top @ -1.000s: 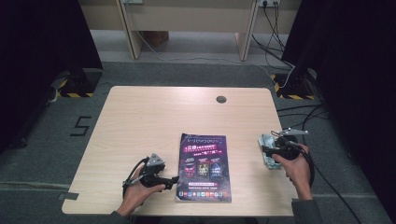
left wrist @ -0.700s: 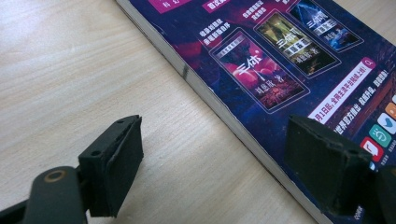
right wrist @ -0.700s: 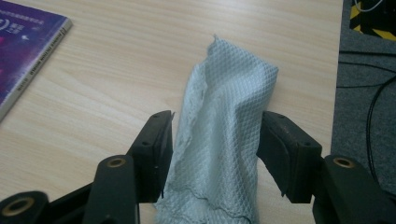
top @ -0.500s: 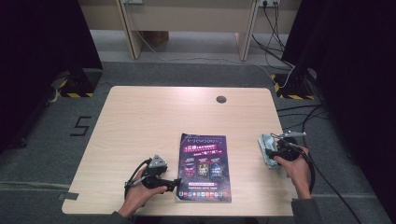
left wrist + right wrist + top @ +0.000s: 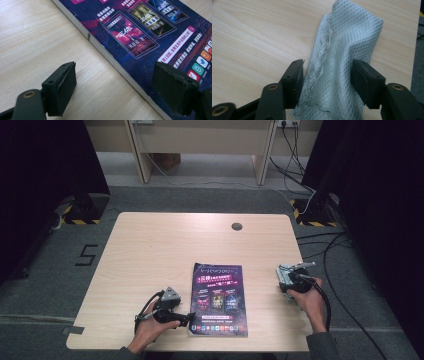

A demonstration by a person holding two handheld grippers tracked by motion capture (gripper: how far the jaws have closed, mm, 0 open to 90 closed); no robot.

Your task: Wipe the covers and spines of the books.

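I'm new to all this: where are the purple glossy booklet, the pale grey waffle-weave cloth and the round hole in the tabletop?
Purple glossy booklet [image 5: 219,298], high view, cover centre.
Pale grey waffle-weave cloth [image 5: 342,57], right gripper view, raised middle fold.
Round hole [image 5: 236,226], high view, its centre.

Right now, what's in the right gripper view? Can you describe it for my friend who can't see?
A crumpled grey cloth with a diamond weave lies on a light wooden table, between the two black jaws of the right claw. The jaws have just been closing around its folds.
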